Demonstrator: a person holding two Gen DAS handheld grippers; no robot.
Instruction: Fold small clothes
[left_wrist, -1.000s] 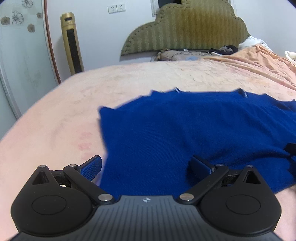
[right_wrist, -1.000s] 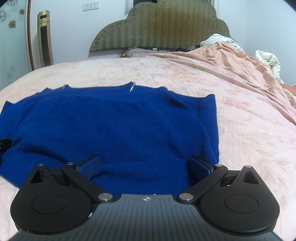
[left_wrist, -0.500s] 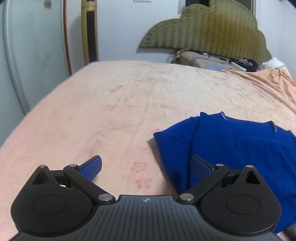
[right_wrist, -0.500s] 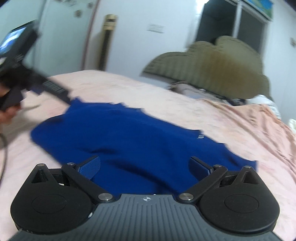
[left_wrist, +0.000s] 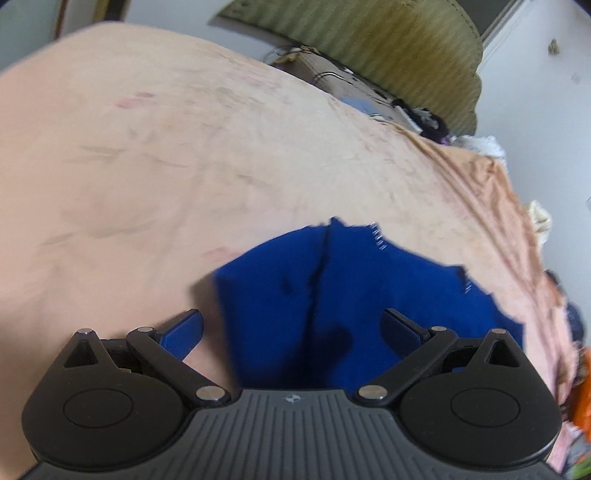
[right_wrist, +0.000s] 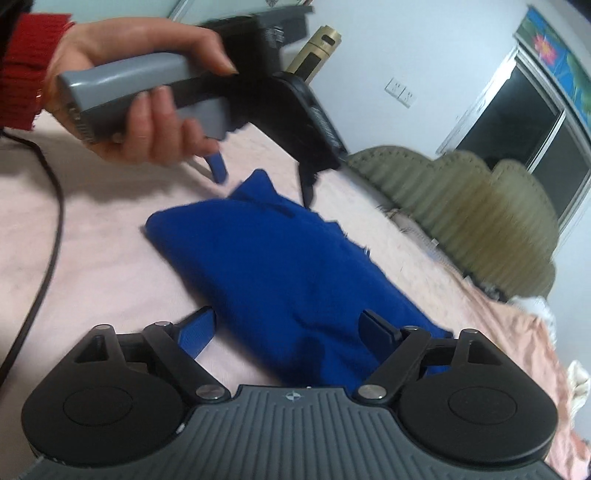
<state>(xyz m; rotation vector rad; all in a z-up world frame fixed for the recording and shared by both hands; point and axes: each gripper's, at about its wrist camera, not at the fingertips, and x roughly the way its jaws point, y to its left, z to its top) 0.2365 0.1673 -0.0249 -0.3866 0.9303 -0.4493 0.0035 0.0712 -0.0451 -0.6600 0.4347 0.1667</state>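
A deep blue knitted garment (left_wrist: 354, 306) lies on the pale pink bedspread (left_wrist: 184, 147), bunched into a long heap with a dark crease running down its middle in the left wrist view. In that view the left gripper (left_wrist: 291, 326) hangs over the garment's near end with its jaws spread wide: the blue-padded finger at 8 o'clock (left_wrist: 184, 332) sits over bare bedspread just beside the knit's edge, while the finger at 4 o'clock (left_wrist: 400, 328) is over the blue cloth; neither pad presses on it. In the right wrist view the garment (right_wrist: 288, 273) stretches from 11 o'clock down to 5 o'clock, and the right gripper (right_wrist: 288, 330) straddles its near end, jaws closing but not yet pinching, cloth between them; its left pad (right_wrist: 197, 332) is over the bedspread (right_wrist: 92, 266) beside the knit. At 10 o'clock in the same view a hand (right_wrist: 147, 92) in a red knitted sleeve (right_wrist: 22, 70) grips the grey handle of the left gripper (right_wrist: 264, 177), whose blue-tipped fingers point down at the garment's far end, well apart from each other. A black cable (right_wrist: 40, 240) trails down at 9 o'clock. An olive-green scalloped headboard (right_wrist: 480, 206) stands at 2 o'clock.
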